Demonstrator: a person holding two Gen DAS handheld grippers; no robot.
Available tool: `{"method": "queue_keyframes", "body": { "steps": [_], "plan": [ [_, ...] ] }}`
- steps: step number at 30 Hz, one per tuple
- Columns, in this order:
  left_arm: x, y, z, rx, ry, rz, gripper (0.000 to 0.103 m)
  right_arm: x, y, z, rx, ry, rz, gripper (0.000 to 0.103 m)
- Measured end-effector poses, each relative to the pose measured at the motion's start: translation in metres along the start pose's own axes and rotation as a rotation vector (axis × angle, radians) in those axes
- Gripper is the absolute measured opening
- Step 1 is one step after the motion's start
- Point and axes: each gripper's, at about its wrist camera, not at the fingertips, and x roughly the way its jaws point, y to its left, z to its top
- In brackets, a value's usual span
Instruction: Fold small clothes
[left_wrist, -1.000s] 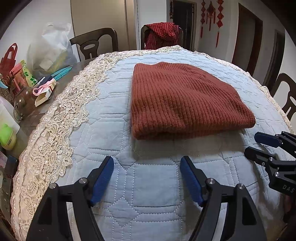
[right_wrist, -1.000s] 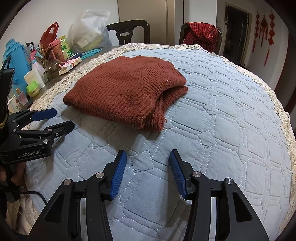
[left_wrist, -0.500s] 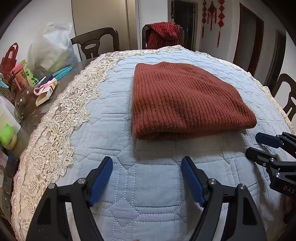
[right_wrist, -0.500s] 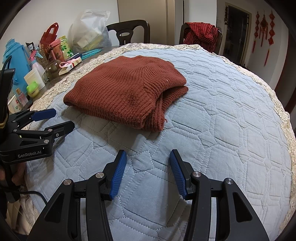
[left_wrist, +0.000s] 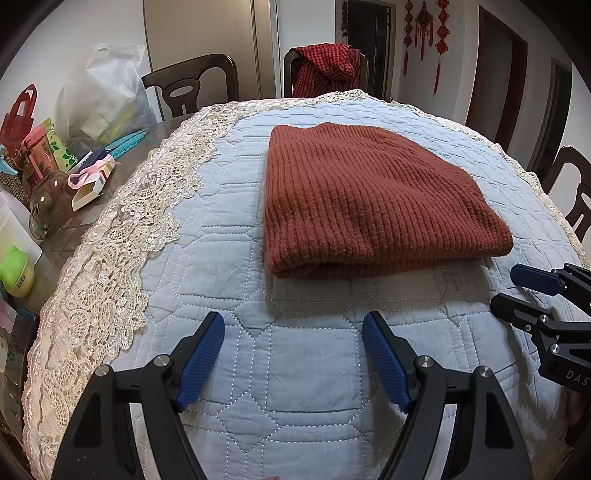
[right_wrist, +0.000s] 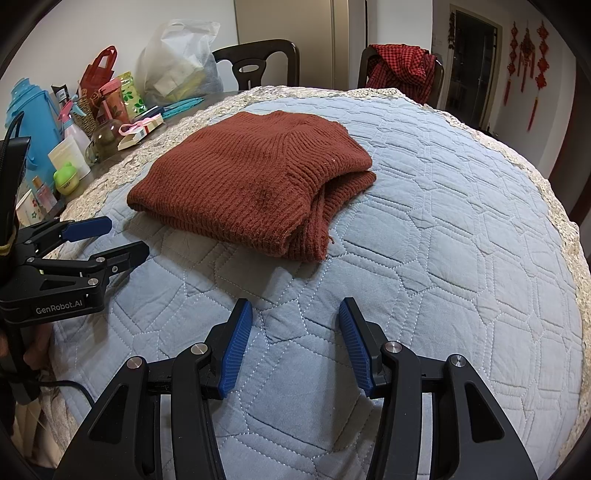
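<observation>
A rust-red ribbed sweater is lying folded into a thick rectangle on the pale blue quilted cover that is draping the desk, its lace border running along the left. Both tongs are hovering just short of the sweater's near edge, touching nothing. The left tongs are standing wide apart, blue ribbed pads facing each other over bare quilt. The right tongs are also standing apart, less widely, with only quilt between them. In the right wrist view the left tool's black body is showing white lettering "GenRobot.AI"; in the left wrist view the right tool is showing the cut-off letters "DAS". A red checked garment is hanging over a chair neighbour beyond. Writing on the bottles and boxes at the left is staying too small to read.
</observation>
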Motion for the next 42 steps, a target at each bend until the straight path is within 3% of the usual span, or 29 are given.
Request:
{"method": "queue_keyframes", "body": {
  "steps": [42],
  "plan": [
    [0.0015,0.0035,-0.0022,-0.006,0.007,0.003,0.082,-0.0004,0.0015,0.0012,0.010,-0.001,0.018,0.051]
  ]
}}
